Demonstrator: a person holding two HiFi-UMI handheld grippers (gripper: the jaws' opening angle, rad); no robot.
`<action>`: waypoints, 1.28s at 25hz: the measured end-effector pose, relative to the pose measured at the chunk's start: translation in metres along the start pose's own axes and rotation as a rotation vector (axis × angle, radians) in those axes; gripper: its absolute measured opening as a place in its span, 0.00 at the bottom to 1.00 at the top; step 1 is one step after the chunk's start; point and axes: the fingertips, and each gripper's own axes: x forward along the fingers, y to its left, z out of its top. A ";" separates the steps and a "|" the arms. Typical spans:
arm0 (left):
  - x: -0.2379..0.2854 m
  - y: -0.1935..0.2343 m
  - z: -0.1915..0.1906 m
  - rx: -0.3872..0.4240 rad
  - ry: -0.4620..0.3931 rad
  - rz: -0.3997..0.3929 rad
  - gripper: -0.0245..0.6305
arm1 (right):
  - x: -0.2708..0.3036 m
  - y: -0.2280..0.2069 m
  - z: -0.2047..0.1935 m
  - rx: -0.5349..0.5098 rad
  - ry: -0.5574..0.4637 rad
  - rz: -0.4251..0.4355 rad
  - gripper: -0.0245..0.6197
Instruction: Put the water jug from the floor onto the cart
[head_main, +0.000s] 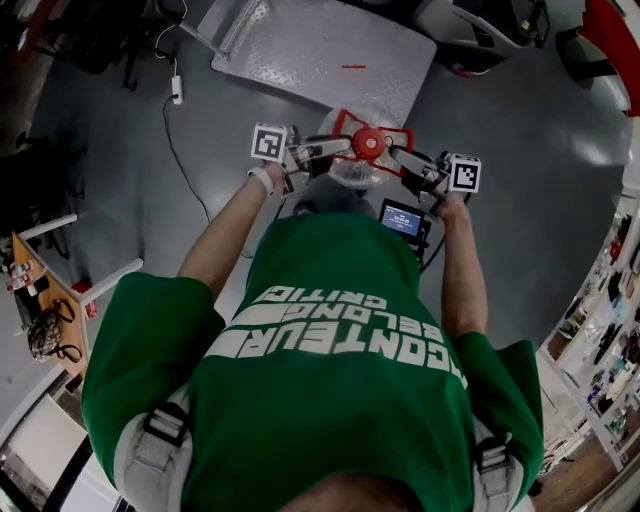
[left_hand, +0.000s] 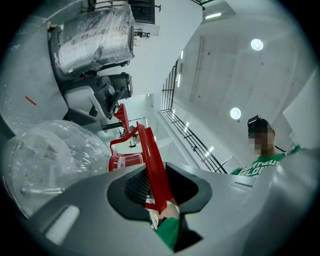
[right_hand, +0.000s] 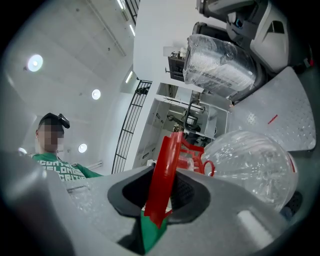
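Observation:
The clear plastic water jug (head_main: 352, 172) hangs in front of my chest, off the floor, carried by its red handle (head_main: 372, 122). My left gripper (head_main: 318, 152) is shut on the handle's left side and my right gripper (head_main: 412, 162) on its right side. In the left gripper view the red handle (left_hand: 152, 165) runs between the dark pads of the left gripper (left_hand: 155, 187), with the jug body (left_hand: 50, 160) to the left. In the right gripper view the handle (right_hand: 165, 165) is pinched by the right gripper (right_hand: 160, 192), with the jug (right_hand: 255, 160) to the right. The cart's metal deck (head_main: 320, 50) lies ahead.
A white cable with a plug (head_main: 177, 90) trails over the grey floor left of the cart. A wrapped machine (right_hand: 220, 65) stands beyond the cart deck (right_hand: 290, 125). A cluttered bench (head_main: 40, 300) is at the left and racks (head_main: 600, 350) at the right.

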 end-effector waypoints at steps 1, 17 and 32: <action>0.004 0.001 0.004 0.002 -0.006 0.007 0.18 | -0.001 0.000 0.005 0.000 0.001 0.008 0.14; 0.050 0.018 0.059 0.062 -0.066 0.066 0.18 | -0.020 -0.010 0.082 -0.014 0.023 0.064 0.13; 0.059 0.047 0.099 0.025 -0.015 0.023 0.18 | -0.019 -0.037 0.119 0.009 0.006 0.014 0.14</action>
